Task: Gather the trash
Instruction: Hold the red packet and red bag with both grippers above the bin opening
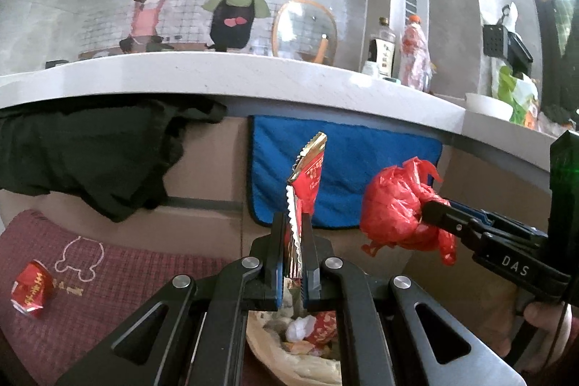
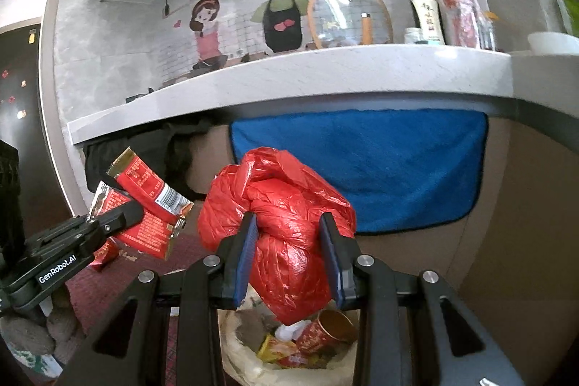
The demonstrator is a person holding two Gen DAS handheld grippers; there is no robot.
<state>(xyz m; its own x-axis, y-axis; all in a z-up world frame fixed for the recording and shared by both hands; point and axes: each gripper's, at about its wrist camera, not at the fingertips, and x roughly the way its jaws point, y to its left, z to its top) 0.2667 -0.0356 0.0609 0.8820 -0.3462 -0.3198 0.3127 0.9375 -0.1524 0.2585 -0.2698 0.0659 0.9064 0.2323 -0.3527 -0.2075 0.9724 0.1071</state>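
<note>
Directly below your two grippers sits an open trash bag (image 2: 253, 360), its pale rim curling around a red paper cup (image 2: 325, 328), a yellow wrapper and white crumpled paper already inside. Your left gripper (image 1: 293, 255) is clenched tight on a red foil snack wrapper (image 1: 307, 176), pinching its lower serrated edge so the wrapper stands upright above the fingers, right over the bag's mouth. Your right gripper (image 2: 287, 259) is grasping a crumpled red plastic bag (image 2: 278, 205); the blue pads press into both sides of the bundle, which bulges above and hangs below the jaws, just over the trash bag. In the left wrist view the two grippers stand near each other, the plastic bag to the right of the wrapper, and part of your hand shows at the right gripper's handle.

On the floor lies a dark red checked mat (image 1: 108, 263), and on it, off to the left, a crushed red carton (image 1: 30, 288) remains uncollected. Beyond the grippers, a blue towel (image 1: 347, 169) and a black cloth (image 1: 90, 151) hang from the front of the bench (image 1: 217, 75). On the bench top stand a round glass lid (image 1: 304, 28), a dark-labelled bottle (image 1: 381, 49) and a bottle with an orange cap (image 1: 416, 53), against a wall with a cartoon couple mural (image 1: 199, 9).
</note>
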